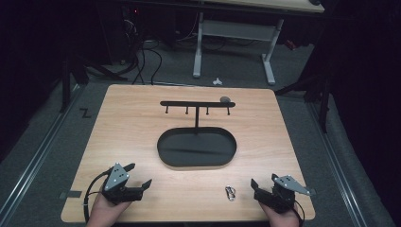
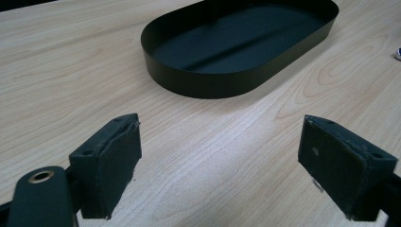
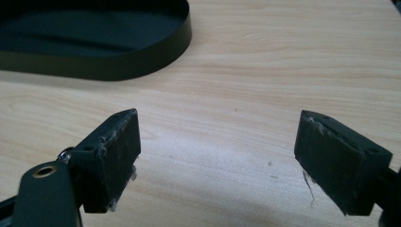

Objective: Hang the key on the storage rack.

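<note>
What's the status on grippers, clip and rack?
Left gripper open, empty. Right gripper open, empty, beside the metal clip on the table. Hook stand bare in its black tray. Path clear.

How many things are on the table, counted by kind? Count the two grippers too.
Grippers: 2, left and right, both with jaws open
Oval black tray with its hook rack: 1
Small metal clip: 1
Small grey thing by the rack: 1
Total: 5

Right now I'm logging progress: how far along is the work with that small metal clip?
Nothing looks done: the clip lies on the table beside the right gripper, untouched. Both grippers are open, the left gripper too. The rack hooks hang bare; picking up and hanging remain, probably.
</note>
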`<state>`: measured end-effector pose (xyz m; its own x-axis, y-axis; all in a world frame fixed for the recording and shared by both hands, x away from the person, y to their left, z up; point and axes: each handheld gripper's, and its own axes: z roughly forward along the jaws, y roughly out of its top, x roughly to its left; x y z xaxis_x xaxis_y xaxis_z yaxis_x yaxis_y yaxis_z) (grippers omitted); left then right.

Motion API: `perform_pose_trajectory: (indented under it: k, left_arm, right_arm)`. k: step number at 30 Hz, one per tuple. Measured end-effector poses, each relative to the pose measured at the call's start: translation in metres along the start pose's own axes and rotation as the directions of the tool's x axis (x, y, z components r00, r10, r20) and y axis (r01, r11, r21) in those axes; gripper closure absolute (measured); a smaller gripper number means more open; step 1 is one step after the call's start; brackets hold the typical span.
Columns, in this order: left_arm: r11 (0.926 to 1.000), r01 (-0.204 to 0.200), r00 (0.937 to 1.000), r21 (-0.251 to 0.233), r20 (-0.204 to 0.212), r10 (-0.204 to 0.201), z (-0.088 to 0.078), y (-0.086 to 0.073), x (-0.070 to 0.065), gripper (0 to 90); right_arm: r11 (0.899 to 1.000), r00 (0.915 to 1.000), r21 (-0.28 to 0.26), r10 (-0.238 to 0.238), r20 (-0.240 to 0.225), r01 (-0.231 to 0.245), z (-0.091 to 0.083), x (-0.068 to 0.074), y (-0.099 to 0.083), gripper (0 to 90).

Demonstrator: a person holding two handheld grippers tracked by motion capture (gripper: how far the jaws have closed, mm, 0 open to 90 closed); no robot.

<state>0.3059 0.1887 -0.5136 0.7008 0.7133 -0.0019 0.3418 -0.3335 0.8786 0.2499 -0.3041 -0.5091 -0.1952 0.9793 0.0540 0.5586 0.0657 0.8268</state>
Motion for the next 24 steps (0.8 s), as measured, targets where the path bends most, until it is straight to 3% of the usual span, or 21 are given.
perform_pose_trajectory:
  k: [5,13,14,17,24]
  left_arm:
    - [1.0,-0.002,1.0,0.004,0.003,0.002,-0.001,0.0,0.0,14.5]
    - [1.0,0.001,1.0,0.0,0.0,-0.001,-0.002,-0.001,0.002,14.5]
    - [1.0,0.001,1.0,0.002,0.001,-0.001,-0.002,-0.001,0.002,14.5]
    - [1.0,0.0,1.0,0.002,0.001,0.0,-0.002,-0.001,0.002,14.5]
    - [0.9998,0.012,0.9999,0.018,-0.002,-0.012,-0.002,-0.005,0.0,14.5]
  right_arm:
    - [0.999,0.9997,0.032,-0.02,-0.016,0.021,0.003,0.002,-0.002,18.6]
    - [0.998,0.9997,0.066,-0.01,-0.024,0.012,0.007,0.004,-0.002,26.0]
    - [0.996,0.9994,0.089,0.015,-0.032,-0.012,0.007,0.005,-0.001,31.5]
    - [0.992,0.9989,0.124,0.038,-0.027,-0.034,0.007,0.008,0.0,36.5]
    - [0.981,0.9997,0.196,-0.009,-0.021,0.013,0.009,0.016,0.004,39.5]
